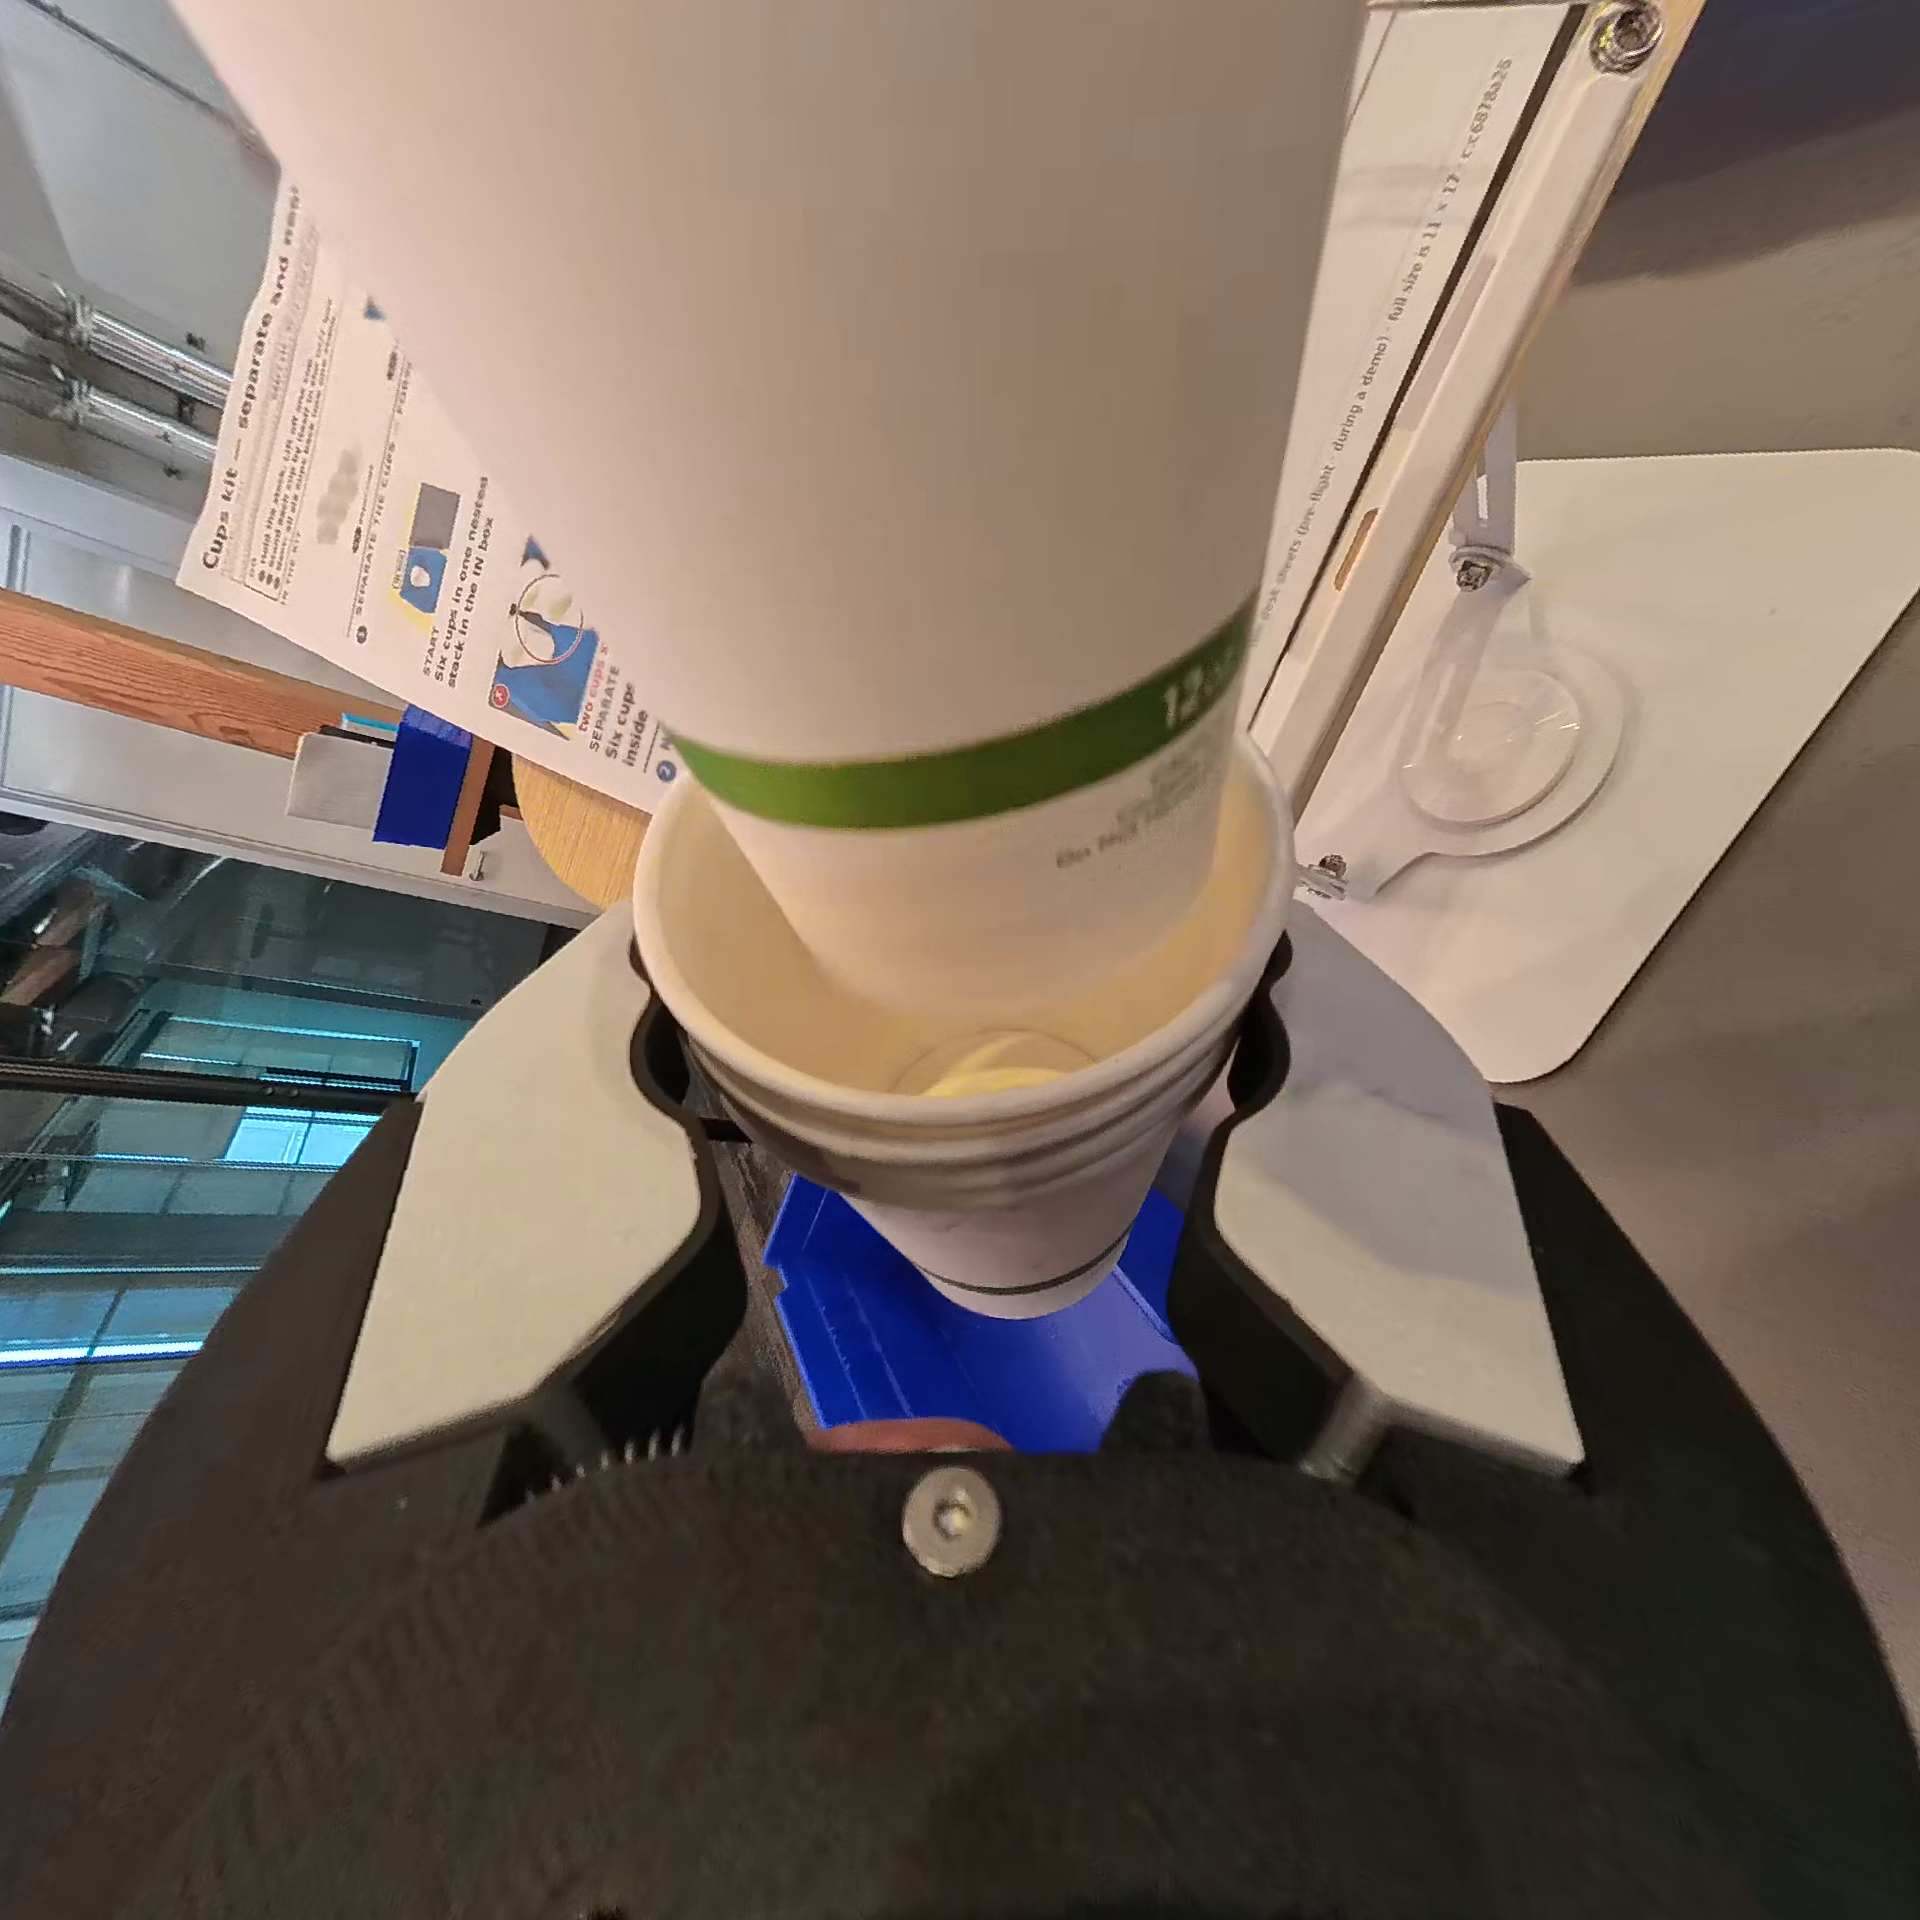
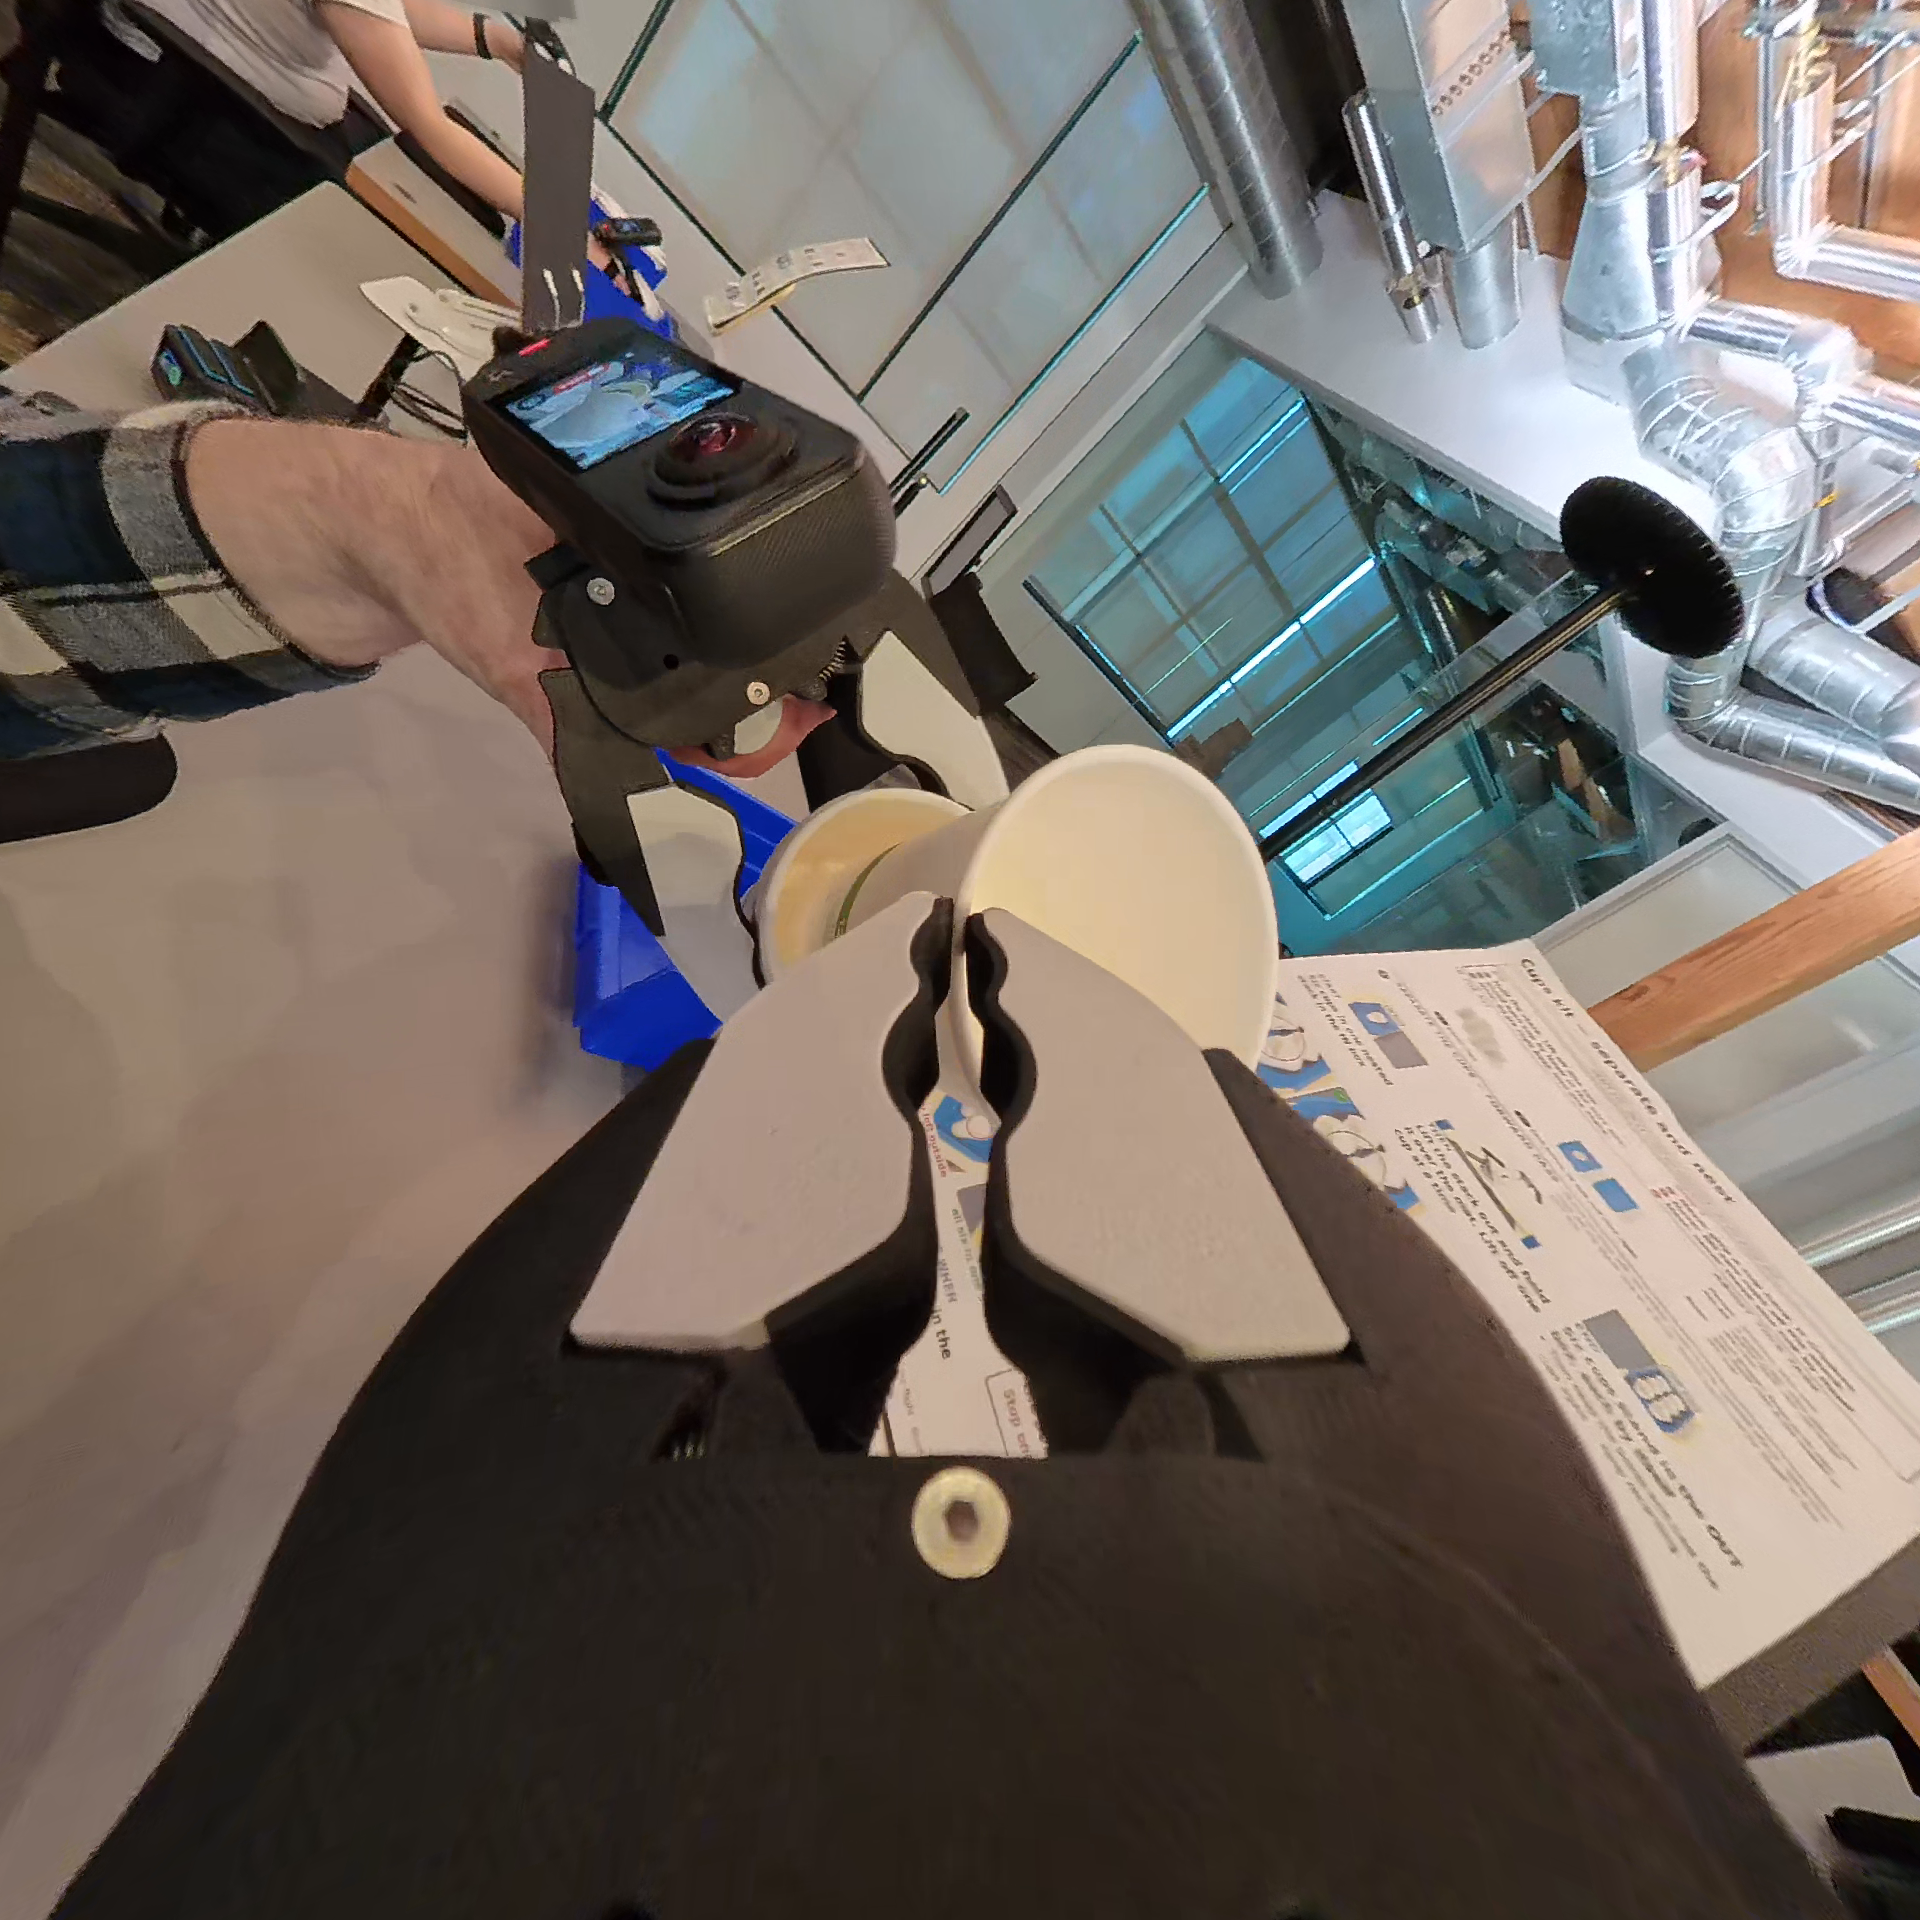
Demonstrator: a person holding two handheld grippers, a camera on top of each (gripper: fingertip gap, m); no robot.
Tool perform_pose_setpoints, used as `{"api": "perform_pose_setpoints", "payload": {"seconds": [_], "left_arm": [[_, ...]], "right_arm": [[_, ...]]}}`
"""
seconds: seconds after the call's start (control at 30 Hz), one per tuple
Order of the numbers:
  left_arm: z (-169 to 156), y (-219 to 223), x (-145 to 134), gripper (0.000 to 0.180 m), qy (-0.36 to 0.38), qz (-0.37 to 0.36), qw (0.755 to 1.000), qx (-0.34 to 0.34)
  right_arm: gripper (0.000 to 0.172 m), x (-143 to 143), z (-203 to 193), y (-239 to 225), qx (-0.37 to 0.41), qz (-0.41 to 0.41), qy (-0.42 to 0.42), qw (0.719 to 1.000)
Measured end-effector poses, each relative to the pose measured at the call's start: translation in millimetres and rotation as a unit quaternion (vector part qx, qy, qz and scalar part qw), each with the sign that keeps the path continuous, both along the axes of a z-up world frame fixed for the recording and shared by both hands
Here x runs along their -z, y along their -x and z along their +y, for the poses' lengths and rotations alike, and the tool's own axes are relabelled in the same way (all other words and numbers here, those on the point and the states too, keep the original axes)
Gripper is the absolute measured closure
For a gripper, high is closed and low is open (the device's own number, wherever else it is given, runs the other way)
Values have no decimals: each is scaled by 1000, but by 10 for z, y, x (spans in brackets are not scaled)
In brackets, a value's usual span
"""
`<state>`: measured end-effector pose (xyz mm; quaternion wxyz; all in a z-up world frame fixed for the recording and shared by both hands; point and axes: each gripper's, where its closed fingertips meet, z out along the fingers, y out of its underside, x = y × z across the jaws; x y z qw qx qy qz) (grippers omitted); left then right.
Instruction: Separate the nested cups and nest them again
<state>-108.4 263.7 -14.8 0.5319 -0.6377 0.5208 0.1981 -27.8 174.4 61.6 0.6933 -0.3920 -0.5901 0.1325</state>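
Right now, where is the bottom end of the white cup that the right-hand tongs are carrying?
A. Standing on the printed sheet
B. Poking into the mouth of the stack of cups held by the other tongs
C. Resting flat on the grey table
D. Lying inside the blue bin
B: the single cup, pinched at its rim by the right tongs, dips into the top of the cup stack gripped by the left tongs.

This looks like a converted industrial office or lab workspace. Bare silver ventilation ducts (image 2: 1714,343) and pipes run under a wooden ceiling at the far right. Glass partition walls (image 2: 1039,239) with metal frames stand beyond long grey worktables (image 2: 208,1039). On the far table, another person (image 2: 343,62) works beside blue bins (image 2: 608,281). A printed instruction sheet (image 2: 1558,1247) stands propped on a stand nearby.
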Motion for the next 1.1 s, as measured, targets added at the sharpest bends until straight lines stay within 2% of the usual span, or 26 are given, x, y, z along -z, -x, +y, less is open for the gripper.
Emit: {"api": "perform_pose_setpoints", "payload": {"seconds": [0.17, 0.33, 0.47, 0.6, 0.77, 0.87, 1.1], "left_arm": [[-5, 47, -44, 77, -5, -5, 1000, -5], [-11, 68, -66, 77, -7, -7, 1000, -6], [-20, 66, -75, 77, -7, -9, 1000, -5], [-26, 75, -88, 77, -8, -10, 1000, -6], [-34, 84, -103, 77, -9, -13, 1000, -5], [-32, 89, -101, 77, -8, -13, 1000, -6], [-28, 89, -90, 77, -6, -13, 1000, -5]], "right_arm": [[169, -188, 116, -277, 37, 25, -14, 999], [169, -420, 363, -807, 106, 60, -25, 992], [169, -558, 642, -1443, 204, 80, -37, 975], [169, -555, 951, -2182, 322, 82, -37, 942], [169, -364, 1287, -2986, 447, 62, -21, 892], [169, -182, 1480, -3333, 497, 47, -2, 867], [169, 564, 2024, -3926, 563, 0, 87, 822]]}}
